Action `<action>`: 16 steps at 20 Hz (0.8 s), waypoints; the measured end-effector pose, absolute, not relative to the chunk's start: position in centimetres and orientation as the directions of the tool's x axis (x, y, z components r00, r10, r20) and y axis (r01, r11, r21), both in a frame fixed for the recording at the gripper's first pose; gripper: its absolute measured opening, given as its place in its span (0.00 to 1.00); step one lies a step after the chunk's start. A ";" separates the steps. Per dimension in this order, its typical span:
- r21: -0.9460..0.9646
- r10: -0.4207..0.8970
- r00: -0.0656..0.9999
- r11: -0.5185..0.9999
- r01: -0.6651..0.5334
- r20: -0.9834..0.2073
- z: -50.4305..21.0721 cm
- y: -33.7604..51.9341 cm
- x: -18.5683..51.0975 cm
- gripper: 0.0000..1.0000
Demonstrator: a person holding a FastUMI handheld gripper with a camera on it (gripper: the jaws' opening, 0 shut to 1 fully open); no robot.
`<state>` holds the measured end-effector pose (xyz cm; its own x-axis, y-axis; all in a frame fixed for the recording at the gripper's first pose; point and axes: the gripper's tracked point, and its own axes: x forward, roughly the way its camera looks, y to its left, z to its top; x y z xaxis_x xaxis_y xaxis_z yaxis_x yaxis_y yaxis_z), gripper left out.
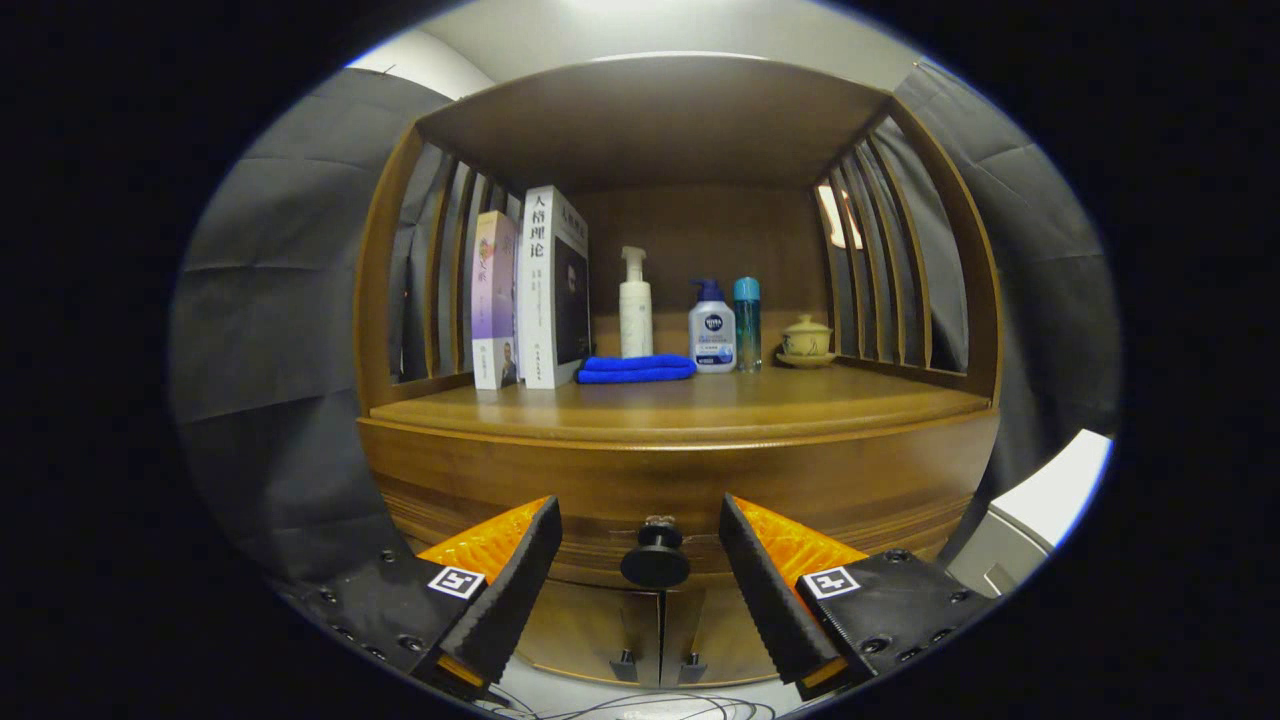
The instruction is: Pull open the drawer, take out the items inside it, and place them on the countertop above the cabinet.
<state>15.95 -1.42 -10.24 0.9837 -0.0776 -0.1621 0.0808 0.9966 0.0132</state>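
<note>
Wooden cabinet bench (680, 405) fills mid-frame, books and bottles at its back. Low centre, the tool (640, 555) stands spread, the drawer (680, 490) knob (655, 560) between its fingers (untouched). Drawer still closed; next, I judge, pinch the knob and pull.

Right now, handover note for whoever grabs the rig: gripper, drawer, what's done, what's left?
Gripper: open, holding nothing, fingers either side of the drawer knob, no contact visible.
Drawer: shut, just under the countertop; its contents are hidden.
Countertop already carries books, a blue cloth, three bottles and a lidded cup; its front strip is bare.
Done: lined up on the knob.
Left: close on the knob, pull the drawer out, move the items up to the countertop.
</note>
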 end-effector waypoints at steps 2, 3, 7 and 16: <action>0.011 -0.089 0.977 0.996 0.092 -0.192 -11.6 -1.9 16.4 1.00; 0.009 -0.088 0.974 0.996 0.092 -0.209 -12.2 -1.9 16.5 0.99; 0.000 -0.093 0.966 0.995 0.096 -0.241 -13.6 -2.1 16.7 0.85; -0.032 -0.112 0.953 0.994 0.107 -0.281 -14.9 -2.2 17.2 0.55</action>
